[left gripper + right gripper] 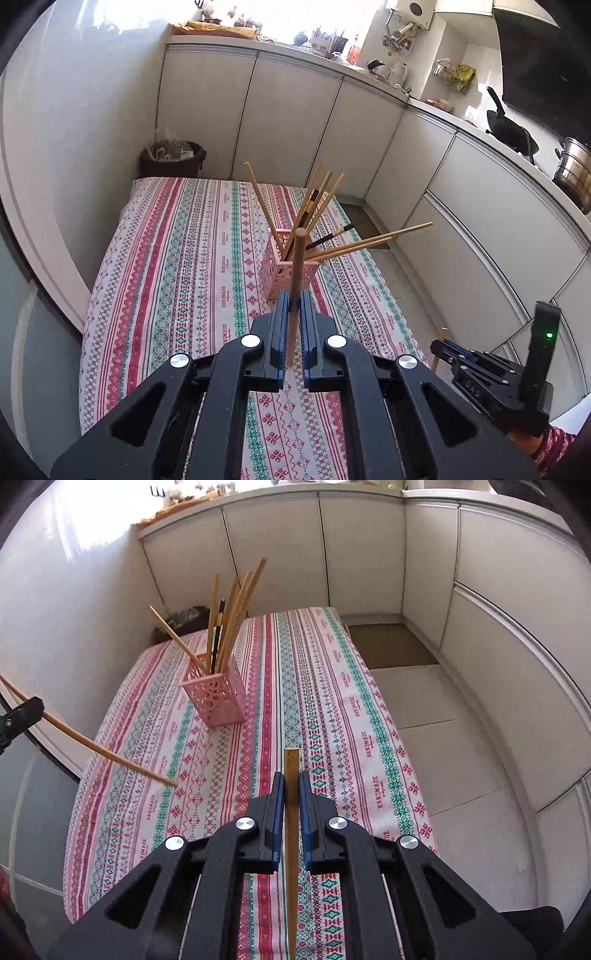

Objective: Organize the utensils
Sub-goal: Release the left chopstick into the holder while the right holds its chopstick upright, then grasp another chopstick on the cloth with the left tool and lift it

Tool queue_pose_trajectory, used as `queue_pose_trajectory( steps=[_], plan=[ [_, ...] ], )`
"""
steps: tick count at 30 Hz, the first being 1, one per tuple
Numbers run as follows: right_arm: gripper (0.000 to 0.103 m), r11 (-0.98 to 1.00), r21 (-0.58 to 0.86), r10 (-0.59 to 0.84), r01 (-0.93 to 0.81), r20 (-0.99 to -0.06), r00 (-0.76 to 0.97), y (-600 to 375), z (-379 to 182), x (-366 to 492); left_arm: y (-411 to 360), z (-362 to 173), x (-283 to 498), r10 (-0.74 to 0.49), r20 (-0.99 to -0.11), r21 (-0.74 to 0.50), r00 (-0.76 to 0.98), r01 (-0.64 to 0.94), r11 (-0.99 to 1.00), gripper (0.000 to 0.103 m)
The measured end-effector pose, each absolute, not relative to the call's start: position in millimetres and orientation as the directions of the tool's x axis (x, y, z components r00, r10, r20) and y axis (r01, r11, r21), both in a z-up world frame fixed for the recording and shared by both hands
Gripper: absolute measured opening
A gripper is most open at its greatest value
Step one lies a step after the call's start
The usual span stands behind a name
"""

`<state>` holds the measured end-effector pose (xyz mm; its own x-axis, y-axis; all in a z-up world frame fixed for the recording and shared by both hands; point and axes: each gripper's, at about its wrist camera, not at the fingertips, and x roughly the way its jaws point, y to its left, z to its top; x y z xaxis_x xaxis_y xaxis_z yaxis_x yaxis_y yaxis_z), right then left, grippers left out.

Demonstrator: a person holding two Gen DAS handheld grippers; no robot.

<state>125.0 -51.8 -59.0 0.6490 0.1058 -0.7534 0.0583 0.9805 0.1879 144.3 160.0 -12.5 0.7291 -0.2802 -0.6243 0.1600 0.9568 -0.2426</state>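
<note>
Left gripper [294,301] clamps a wooden chopstick [295,280]; right gripper [291,786] pinches another chopstick [291,834], both above tablecloth [332,701]; pink holder [218,698] looks approx half full.

- A table [332,686] is seen covered by a striped cloth [192,258], patterned in red, pink, green and white, with the word "HANDMADE" woven along some bands.
- The cloth is draped over the table's edges; the tabletop itself is hidden.
- A pink perforated basket [216,698] is stood upright directly on the cloth, well away from the near edge.
- Wooden chopsticks [236,605] and a dark one are held in the basket, fanned outward at different angles.
- Nothing else can be made out lying on the cloth.
</note>
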Motion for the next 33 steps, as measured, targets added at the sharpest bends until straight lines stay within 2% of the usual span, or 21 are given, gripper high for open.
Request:
queue_pose_trajectory(
  steps=[7, 12, 15, 18, 19, 21, 24, 25, 27, 28, 29, 30, 31, 33],
  plan=[
    [0.008, 0.943, 0.330, 0.217, 0.040, -0.701, 0.680, -83.6, -20.0, 124.1, 143.6, 12.3, 172.9, -0.270, -0.602, -0.229, 0.752, 0.161, 0.960, 0.005],
    [0.008, 0.935, 0.355, 0.233, 0.021, -0.655, 0.719, -98.5, 3.7, 123.2, 130.7, 38.4, 197.7, -0.258, -0.574, -0.213, 0.777, 0.163, 0.963, 0.005],
    [0.008, 0.928, 0.371, 0.243, 0.017, -0.641, 0.728, -107.7, 8.6, 123.4, 125.3, 32.4, 220.2, -0.215, -0.637, -0.192, 0.740, 0.117, 0.974, 0.006],
    [0.008, 0.925, 0.380, 0.244, 0.027, -0.646, 0.723, -116.3, 4.9, 125.0, 132.5, -18.9, 250.8, -0.183, -0.763, -0.204, 0.619, 0.038, 0.978, 0.013],
    [0.008, 0.920, 0.389, 0.249, 0.036, -0.654, 0.715, -119.6, 0.8, 126.9, 136.1, -50.5, 261.7, -0.195, -0.821, -0.226, 0.537, 0.008, 0.974, 0.020],
    [0.008, 0.914, 0.402, 0.258, 0.049, -0.672, 0.694, -124.0, -7.7, 130.7, 138.6, -118.3, 273.0, -0.215, -0.908, -0.255, 0.360, -0.066, 0.965, 0.021],
    [0.008, 0.912, 0.404, 0.258, 0.071, -0.699, 0.667, -128.4, -21.4, 138.5, 125.7, -185.8, 271.6, -0.171, -0.953, -0.204, 0.249, -0.113, 0.972, 0.021],
    [0.008, 0.913, 0.401, 0.254, 0.076, -0.705, 0.662, -129.9, -24.8, 140.0, 121.5, -197.9, 271.4, -0.165, -0.955, -0.200, 0.245, -0.125, 0.972, 0.026],
    [0.008, 0.913, 0.399, 0.251, 0.082, -0.710, 0.658, -133.0, -30.0, 141.6, 115.0, -210.8, 275.4, -0.162, -0.949, -0.209, 0.270, -0.155, 0.965, 0.044],
    [0.008, 0.912, 0.400, 0.250, 0.087, -0.712, 0.656, -134.8, -32.2, 142.1, 112.0, -211.7, 277.9, -0.136, -0.945, -0.192, 0.299, -0.167, 0.967, 0.058],
    [0.008, 0.910, 0.404, 0.250, 0.093, -0.714, 0.654, -137.4, -34.1, 142.2, 108.9, -211.2, 279.6, -0.100, -0.939, -0.163, 0.328, -0.172, 0.971, 0.064],
    [0.008, 0.908, 0.407, 0.250, 0.101, -0.717, 0.650, -139.8, -36.2, 142.2, 103.1, -212.8, 282.0, -0.043, -0.939, -0.103, 0.342, -0.157, 0.982, 0.063],
    [0.008, 0.906, 0.409, 0.250, 0.107, -0.722, 0.646, -140.8, -37.7, 143.2, 98.3, -218.3, 282.2, 0.020, -0.947, -0.028, 0.321, -0.145, 0.989, 0.049],
    [0.008, 0.902, 0.416, 0.254, 0.111, -0.722, 0.644, -144.8, -38.8, 141.2, 92.0, -217.9, 270.7, 0.059, -0.936, 0.033, 0.348, -0.079, 0.996, 0.039]
  ],
)
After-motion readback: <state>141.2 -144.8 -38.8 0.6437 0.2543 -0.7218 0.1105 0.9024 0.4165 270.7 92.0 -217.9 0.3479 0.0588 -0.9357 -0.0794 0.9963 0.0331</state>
